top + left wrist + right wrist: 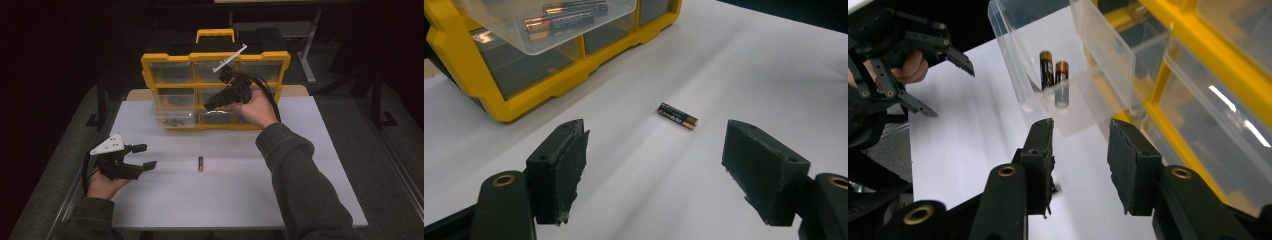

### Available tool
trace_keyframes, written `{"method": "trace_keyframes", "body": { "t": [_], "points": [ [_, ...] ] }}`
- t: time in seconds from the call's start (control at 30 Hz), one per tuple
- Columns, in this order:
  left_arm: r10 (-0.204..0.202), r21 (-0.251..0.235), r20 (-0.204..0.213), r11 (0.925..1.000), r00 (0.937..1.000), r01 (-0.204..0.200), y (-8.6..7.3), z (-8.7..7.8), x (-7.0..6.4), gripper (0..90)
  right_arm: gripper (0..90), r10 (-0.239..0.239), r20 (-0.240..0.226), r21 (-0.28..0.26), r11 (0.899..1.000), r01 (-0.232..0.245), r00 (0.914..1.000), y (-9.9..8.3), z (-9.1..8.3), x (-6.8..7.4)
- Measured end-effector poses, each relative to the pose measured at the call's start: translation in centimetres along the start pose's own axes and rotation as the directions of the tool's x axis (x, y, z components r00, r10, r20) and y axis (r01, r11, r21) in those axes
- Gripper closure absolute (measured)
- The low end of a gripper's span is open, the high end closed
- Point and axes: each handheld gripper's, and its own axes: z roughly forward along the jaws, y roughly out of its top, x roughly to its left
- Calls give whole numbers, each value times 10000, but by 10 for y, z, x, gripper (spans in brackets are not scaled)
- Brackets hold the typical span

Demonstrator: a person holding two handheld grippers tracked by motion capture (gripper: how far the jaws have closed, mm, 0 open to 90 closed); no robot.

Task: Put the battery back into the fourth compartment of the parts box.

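One black battery with a copper end (201, 163) lies on the white table, also seen ahead of the left jaws as the battery (678, 116). My left gripper (145, 156) rests low at the table's left, wide open and empty, about a hand's width from the battery. A clear drawer (1058, 65) is pulled out of the yellow organizer (215, 59) and holds two batteries (1054, 75). My right gripper (212, 102) hovers in front of the organizer, just right of the drawer, its jaws parted with nothing between them.
The yellow organizer with clear drawers stands upright at the table's far edge, with a yellow handle (215, 34) on top. The white table surface (250, 190) spreads out in front of it. Dark floor and table legs surround the table.
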Motion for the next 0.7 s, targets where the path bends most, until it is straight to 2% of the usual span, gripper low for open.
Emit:
{"method": "trace_keyframes", "body": {
  "t": [0.23,0.33,0.4,0.53,0.7],
  "points": [
    [20,-3,-21,10000,10000,-20,0,0,0,255,579,287,-11,-32,9996,-287,9996,-20,2,-4],
    [28,-29,-30,10000,10000,-28,0,0,0,255,574,123,8,-50,9999,-123,9999,-26,4,-4],
    [25,-20,-35,10000,10000,-25,0,0,0,254,571,238,-39,22,9997,-238,9997,-30,5,-3],
    [4,10,-65,10000,10000,-4,0,0,0,255,565,85,-57,84,9999,-85,9999,-38,11,-4],
    [11,35,-76,10000,10000,-11,0,0,0,254,557,232,-144,139,9996,-230,9996,-45,16,-3]
  ]
}}
